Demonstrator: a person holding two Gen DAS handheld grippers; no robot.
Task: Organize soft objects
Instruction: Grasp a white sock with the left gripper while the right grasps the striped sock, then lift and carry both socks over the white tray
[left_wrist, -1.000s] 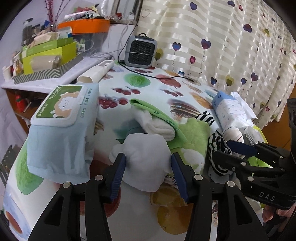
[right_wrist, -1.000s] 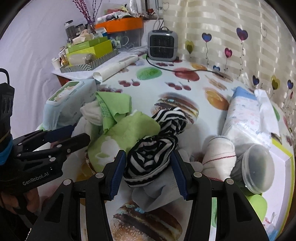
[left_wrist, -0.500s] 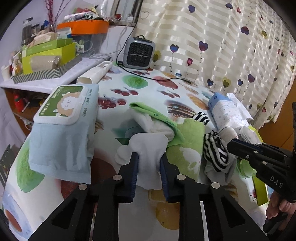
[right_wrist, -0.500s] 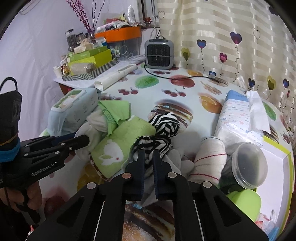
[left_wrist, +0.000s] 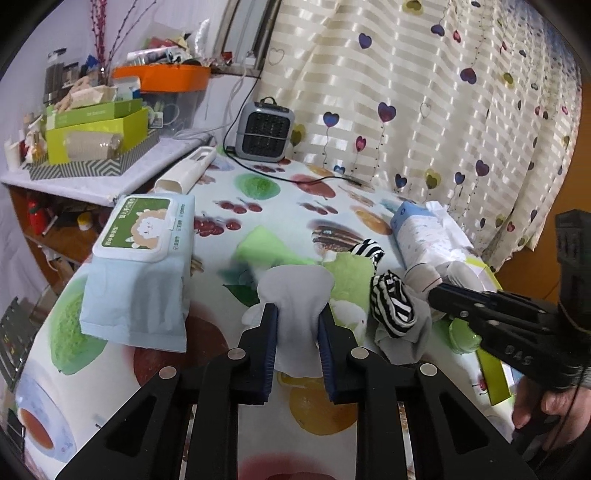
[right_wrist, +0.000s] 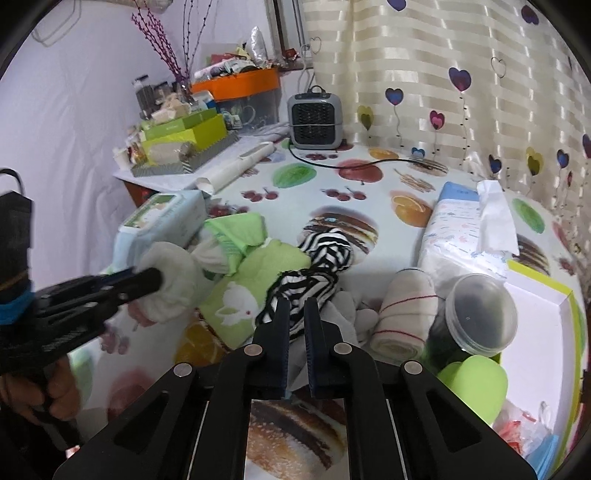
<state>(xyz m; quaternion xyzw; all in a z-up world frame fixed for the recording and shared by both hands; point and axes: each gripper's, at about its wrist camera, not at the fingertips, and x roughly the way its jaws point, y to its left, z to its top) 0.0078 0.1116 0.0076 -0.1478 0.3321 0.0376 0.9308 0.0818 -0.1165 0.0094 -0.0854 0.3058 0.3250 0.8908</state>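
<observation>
Fruit-printed tablecloth (left_wrist: 332, 192) is spread beneath everything. Nearest, a white sock (left_wrist: 297, 314) is clamped by the left gripper (left_wrist: 297, 332); just right, a striped sock (right_wrist: 310, 284) is pinched by the right gripper (right_wrist: 295, 325), above the green cloth (right_wrist: 255, 280).

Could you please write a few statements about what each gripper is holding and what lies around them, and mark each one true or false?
1. The left gripper is shut on the white cloth. True.
2. The right gripper is open and holds nothing. False: it is shut on the striped sock.
3. The wet wipes pack lies to the left of the white cloth in the left wrist view. True.
4. The small grey heater stands on the floor. False: it stands on the table, near the curtain.
5. The clear-lidded jar stands upright. False: it lies tipped, lid toward the camera.
</observation>
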